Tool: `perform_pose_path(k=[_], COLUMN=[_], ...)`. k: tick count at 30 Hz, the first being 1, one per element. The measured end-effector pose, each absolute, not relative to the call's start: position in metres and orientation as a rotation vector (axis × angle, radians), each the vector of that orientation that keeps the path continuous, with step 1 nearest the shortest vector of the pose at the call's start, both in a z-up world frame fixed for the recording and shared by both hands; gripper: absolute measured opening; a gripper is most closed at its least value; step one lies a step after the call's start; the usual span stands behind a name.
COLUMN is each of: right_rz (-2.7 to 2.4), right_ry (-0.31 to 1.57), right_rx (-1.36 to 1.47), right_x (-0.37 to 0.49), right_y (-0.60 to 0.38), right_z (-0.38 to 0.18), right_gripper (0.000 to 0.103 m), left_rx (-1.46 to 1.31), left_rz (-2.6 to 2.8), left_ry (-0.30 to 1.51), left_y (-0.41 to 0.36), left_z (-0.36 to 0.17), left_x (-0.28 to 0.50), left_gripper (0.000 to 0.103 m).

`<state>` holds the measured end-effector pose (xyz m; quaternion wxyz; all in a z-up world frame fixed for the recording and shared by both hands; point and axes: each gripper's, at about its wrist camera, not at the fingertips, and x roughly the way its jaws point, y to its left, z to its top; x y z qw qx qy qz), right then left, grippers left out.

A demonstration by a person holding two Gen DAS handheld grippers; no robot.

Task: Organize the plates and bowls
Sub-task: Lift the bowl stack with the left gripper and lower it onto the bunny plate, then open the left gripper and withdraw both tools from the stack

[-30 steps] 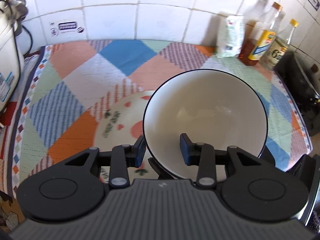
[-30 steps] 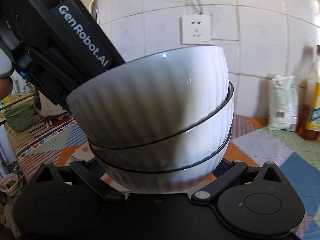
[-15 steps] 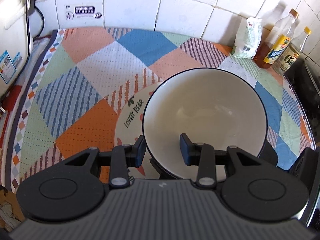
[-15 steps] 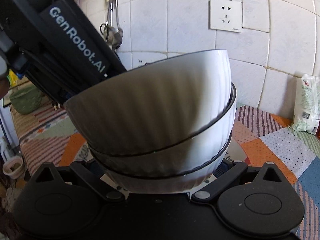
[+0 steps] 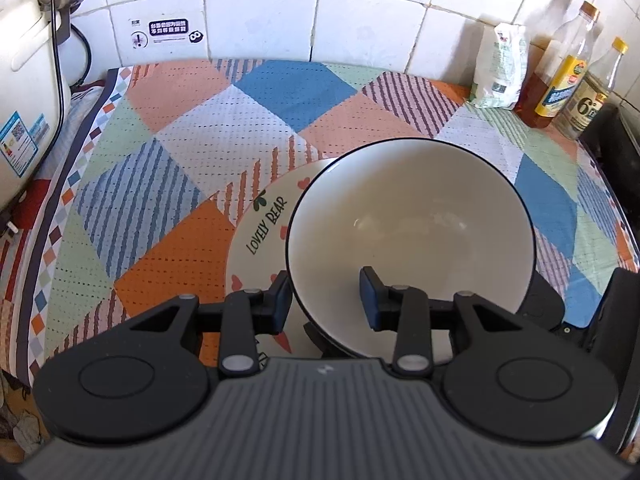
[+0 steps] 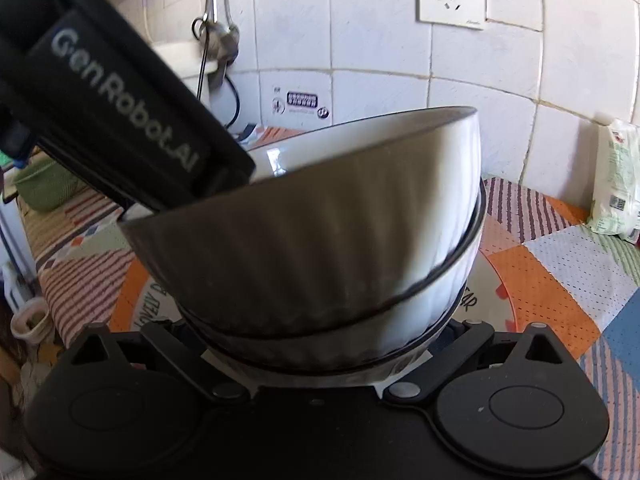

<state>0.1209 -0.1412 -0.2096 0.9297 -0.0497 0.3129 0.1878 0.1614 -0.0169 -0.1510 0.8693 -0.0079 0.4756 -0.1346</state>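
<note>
My left gripper (image 5: 324,300) is shut on the near rim of a white bowl (image 5: 412,220) with a dark rim, one finger outside and one inside. This bowl is the top one of a stack of three ribbed white bowls (image 6: 340,240). The stack hangs low over a "LOVELY BEAR" plate (image 5: 264,216) on the patchwork cloth; the plate also shows in the right wrist view (image 6: 492,292). My right gripper's fingertips are hidden under the stack, spread around the bottom bowl (image 6: 320,368). The left gripper's black body (image 6: 120,92) crosses the right wrist view.
A white packet (image 5: 498,68) and bottles (image 5: 564,76) stand at the back right by the tiled wall. A black stove edge (image 5: 616,140) is at the right. A white appliance (image 5: 24,80) stands at the left. A green bowl (image 6: 44,192) sits far left.
Both grippers and the bowl stack have moved down and towards the plate. The plate now shows more fully under the stack. The top bowl tilts more in the right wrist view.
</note>
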Motion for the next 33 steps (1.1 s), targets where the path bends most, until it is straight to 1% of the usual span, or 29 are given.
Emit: perform_pose_path(k=[7, 9, 11, 14, 17, 19, 22, 24, 29, 33], right_rz=[0.374, 0.364, 0.339, 0.304, 0.271, 0.237, 0.2, 0.175, 0.134, 0.101], right_ry=[0.69, 0.706, 0.697, 0.721, 0.738, 0.741, 0.754, 0.759, 0.706, 0.677], right_rx=[-0.181, -0.205, -0.24, -0.209, -0.163, -0.157, -0.1, -0.062, -0.031, 0.006], right_x=[0.117, 0.112, 0.101, 0.081, 0.065, 0.055, 0.049, 0.047, 0.027, 0.013], right_y=[-0.138, -0.138, -0.137, -0.14, -0.149, -0.155, -0.167, -0.179, -0.184, -0.195], right_z=[-0.205, -0.201, -0.192, -0.176, -0.164, -0.156, -0.145, -0.137, -0.122, -0.1], right_gripper=[0.101, 0.101, 0.101, 0.101, 0.101, 0.101, 0.101, 0.101, 0.101, 0.101], left_rx=[-0.007, -0.001, -0.018, 0.017, 0.09, 0.071, 0.049, 0.049, 0.056, 0.074], left_rz=[-0.28, -0.28, -0.272, -0.248, -0.22, -0.238, -0.241, -0.235, -0.239, -0.242], left_ry=[0.995, 1.006, 1.036, 1.058, 1.021, 1.014, 1.02, 1.0, 0.953, 0.906], left_y=[-0.017, -0.018, -0.018, -0.02, -0.022, -0.017, -0.008, -0.003, 0.007, 0.011], left_z=[-0.152, -0.152, -0.151, -0.147, -0.14, -0.134, -0.122, -0.111, -0.08, -0.054], left_x=[0.163, 0.164, 0.168, 0.169, 0.161, 0.157, 0.149, 0.141, 0.116, 0.092], left_gripper=[0.035, 0.039, 0.04, 0.041, 0.041, 0.041, 0.042, 0.044, 0.045, 0.049])
